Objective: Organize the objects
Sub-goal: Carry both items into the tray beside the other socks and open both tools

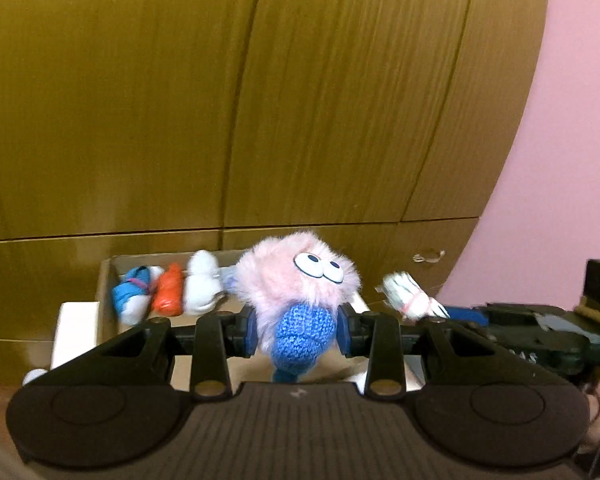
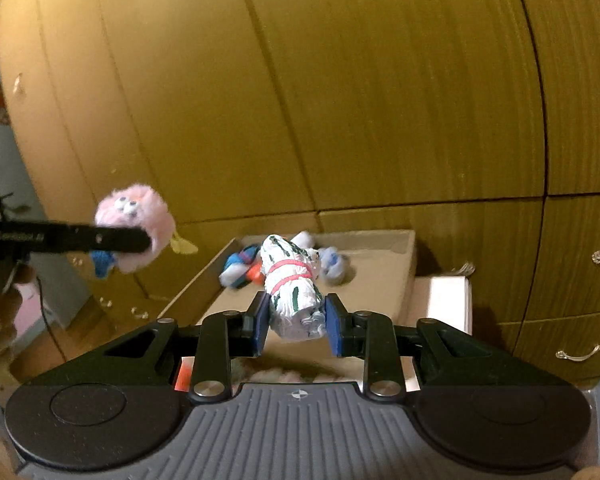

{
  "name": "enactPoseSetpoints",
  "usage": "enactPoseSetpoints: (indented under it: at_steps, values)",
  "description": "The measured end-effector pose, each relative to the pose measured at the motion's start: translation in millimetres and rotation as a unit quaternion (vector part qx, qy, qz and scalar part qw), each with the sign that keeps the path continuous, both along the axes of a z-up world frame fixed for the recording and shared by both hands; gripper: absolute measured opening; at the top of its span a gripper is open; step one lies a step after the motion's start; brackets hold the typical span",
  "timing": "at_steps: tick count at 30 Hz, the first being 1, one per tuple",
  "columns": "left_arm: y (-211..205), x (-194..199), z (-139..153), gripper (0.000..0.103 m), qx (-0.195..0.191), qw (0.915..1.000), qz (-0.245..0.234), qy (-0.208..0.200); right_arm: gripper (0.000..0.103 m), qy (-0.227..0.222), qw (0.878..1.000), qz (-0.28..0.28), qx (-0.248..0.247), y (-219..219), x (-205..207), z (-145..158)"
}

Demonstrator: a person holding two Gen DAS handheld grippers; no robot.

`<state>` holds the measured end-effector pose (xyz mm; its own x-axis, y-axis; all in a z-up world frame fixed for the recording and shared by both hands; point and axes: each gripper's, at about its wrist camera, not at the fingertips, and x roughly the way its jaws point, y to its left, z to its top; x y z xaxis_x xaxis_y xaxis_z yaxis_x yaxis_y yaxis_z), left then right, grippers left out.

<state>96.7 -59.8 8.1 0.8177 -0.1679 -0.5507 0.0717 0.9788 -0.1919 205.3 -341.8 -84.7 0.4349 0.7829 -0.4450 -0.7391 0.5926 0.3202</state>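
Note:
My left gripper [image 1: 298, 330] is shut on a fluffy pink toy [image 1: 296, 280] with googly eyes and a blue knitted lower part; it hangs in the air in front of an open cardboard box [image 1: 106, 280]. The right wrist view shows the same pink toy [image 2: 134, 226] at the left, pinched by the left gripper's dark finger. My right gripper [image 2: 298, 326] is shut on a white rolled cloth bundle [image 2: 294, 296] with green marks and a pink band, held above the cardboard box [image 2: 384, 280]. In the left wrist view that bundle [image 1: 410, 298] sticks out at the right.
Inside the box lie a blue-and-white bundle [image 1: 132, 294], an orange one [image 1: 168, 290] and a white one [image 1: 202, 284]. A white box [image 1: 76, 332] stands beside the cardboard one. Wooden cupboard doors [image 1: 260, 100] and drawers with handles [image 2: 578, 354] fill the background; a pink wall [image 1: 572, 120] lies right.

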Motion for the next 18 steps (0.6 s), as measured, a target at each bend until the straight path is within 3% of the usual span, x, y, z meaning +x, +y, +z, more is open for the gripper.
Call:
enactPoseSetpoints:
  at_steps: [3, 8, 18]
  values:
    - [-6.9, 34.7, -4.3, 0.033, 0.003, 0.9999, -0.006, 0.014, 0.035, 0.019, 1.0, -0.007, 0.007, 6.4, 31.7, 5.7]
    - [-11.8, 99.2, -28.9, 0.033, -0.032, 0.9975, -0.013, 0.061, 0.036, 0.038, 0.999, -0.017, 0.005, 23.9, 72.1, 4.9]
    - [-6.8, 200.6, -104.8, 0.033, -0.075, 0.988, 0.005, 0.135, 0.036, 0.08, 0.995, -0.04, -0.033, 61.7, 137.5, -37.6]
